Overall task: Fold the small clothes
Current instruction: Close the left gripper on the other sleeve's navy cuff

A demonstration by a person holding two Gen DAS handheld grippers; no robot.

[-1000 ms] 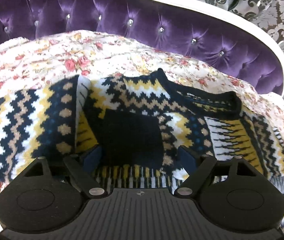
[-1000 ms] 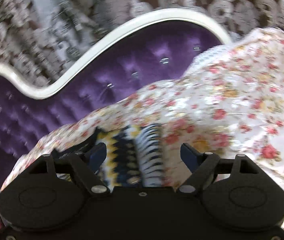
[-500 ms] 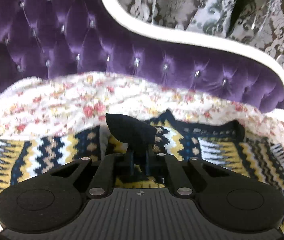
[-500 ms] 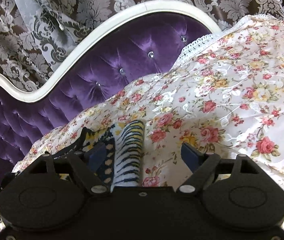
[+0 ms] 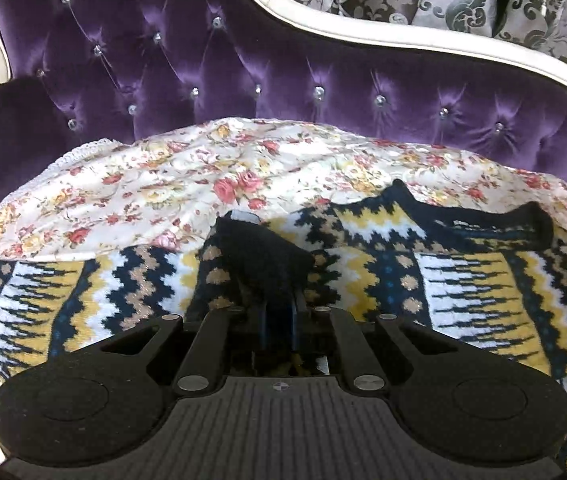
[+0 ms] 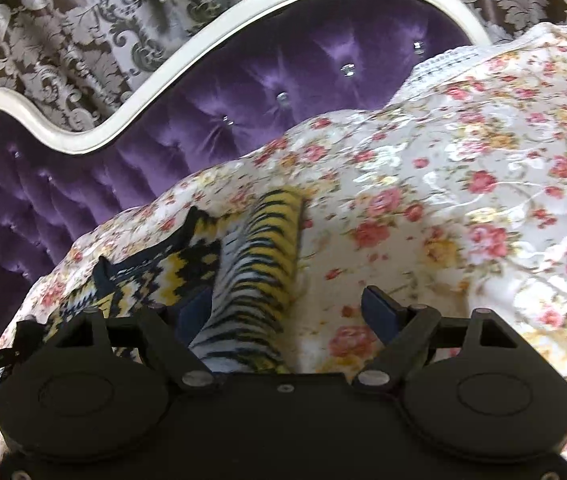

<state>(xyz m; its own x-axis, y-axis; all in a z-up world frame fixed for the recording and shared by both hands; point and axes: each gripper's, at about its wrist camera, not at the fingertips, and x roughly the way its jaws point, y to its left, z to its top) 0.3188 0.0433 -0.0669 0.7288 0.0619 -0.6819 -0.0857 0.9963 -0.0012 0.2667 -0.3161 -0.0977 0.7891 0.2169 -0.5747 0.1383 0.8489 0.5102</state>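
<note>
Pretty fancy room: a tufted purple velvet headboard (image 5: 283, 72) with crystal buttons and a curvy white frame (image 6: 131, 116), damask curtains (image 6: 43, 40) behind, floral bedspread (image 6: 483, 180), bright daylight.

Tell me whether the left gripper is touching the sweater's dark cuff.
Touching. The left wrist view shows the left gripper shut on the dark cuff of the sweater, fabric bunched between its fingers.

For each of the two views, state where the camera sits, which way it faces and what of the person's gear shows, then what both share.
Left wrist: on the left gripper, facing the purple sofa back; its jaws have just closed on the sweater's dark cuff.
Right wrist: on the right gripper, facing the same way; jaws open, striped sleeve between them.
Shared: the sweater, the floral cover, the sofa back.
</note>
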